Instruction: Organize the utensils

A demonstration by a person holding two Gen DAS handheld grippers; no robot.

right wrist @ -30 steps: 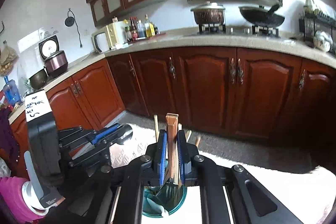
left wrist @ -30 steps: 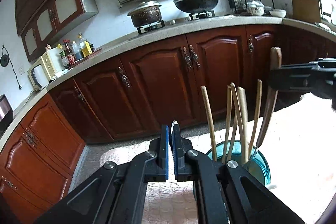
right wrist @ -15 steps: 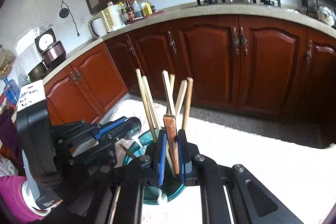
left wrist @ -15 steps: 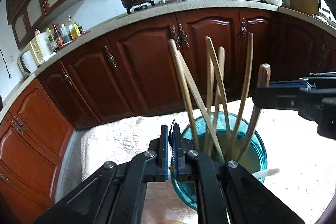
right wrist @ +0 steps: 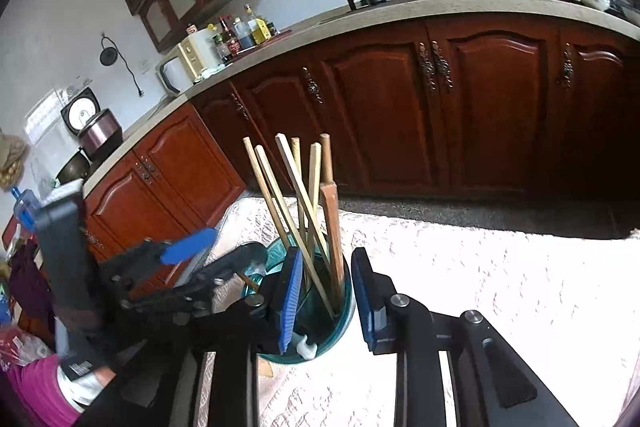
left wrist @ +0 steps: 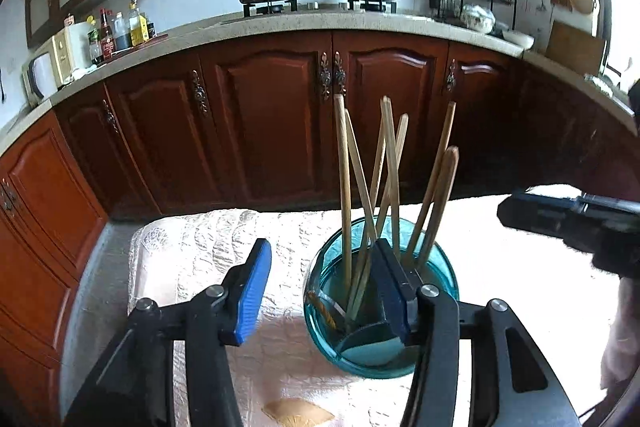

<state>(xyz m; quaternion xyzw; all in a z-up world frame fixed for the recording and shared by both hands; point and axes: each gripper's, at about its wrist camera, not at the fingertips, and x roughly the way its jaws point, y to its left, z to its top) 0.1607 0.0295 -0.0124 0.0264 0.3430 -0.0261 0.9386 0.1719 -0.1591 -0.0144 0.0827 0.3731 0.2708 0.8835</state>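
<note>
On the white quilted cloth (left wrist: 224, 247), both grippers' jaws had just been opening, holding nothing, left gripper (left wrist: 324, 291) and right gripper (right wrist: 326, 293) flanking the teal glass holder (right wrist: 344, 311); withdraw straight, clear of the chopsticks (right wrist: 296, 195).

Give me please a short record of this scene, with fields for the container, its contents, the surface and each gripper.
container: teal glass jar, upright
contents: wooden chopsticks and a brown wooden handle, standing in the jar
surface: pale quilted cloth
left gripper: jaws have just been opening, nothing gripped
right gripper: jaws have just been opening, brown handle between them, not pressed
</note>
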